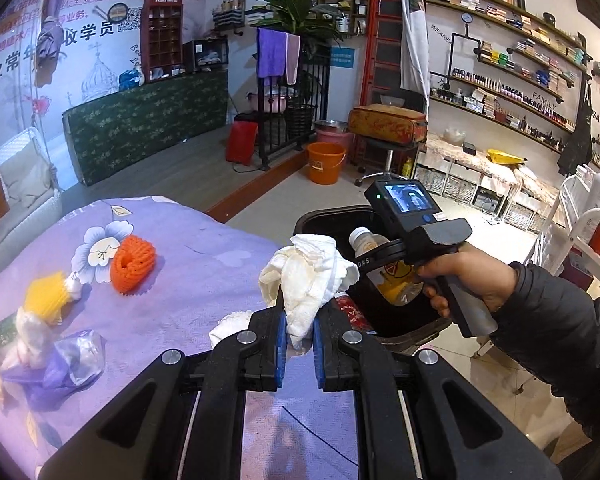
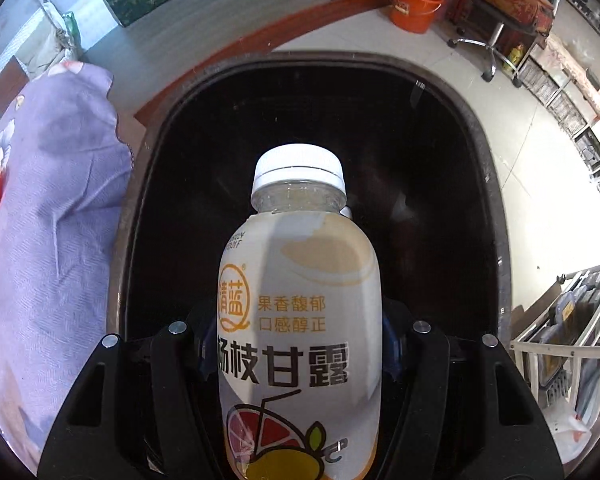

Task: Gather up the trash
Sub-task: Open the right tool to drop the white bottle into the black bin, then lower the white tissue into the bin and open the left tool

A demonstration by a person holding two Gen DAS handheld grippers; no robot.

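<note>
Bottle [image 2: 300,320] in right hand-held gripper [image 2: 296,354], cap toward bin [image 2: 488,184].

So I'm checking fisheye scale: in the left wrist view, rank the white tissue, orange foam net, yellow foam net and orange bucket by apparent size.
1. White tissue, though it is nearest the camera.
2. Orange foam net and orange bucket: look alike, unranked.
3. Yellow foam net, blurred.

"杨枝甘露" on bottle [image 2: 300,336], "TELEPHONE" on red booth cabinet [image 1: 162,34]
</note>
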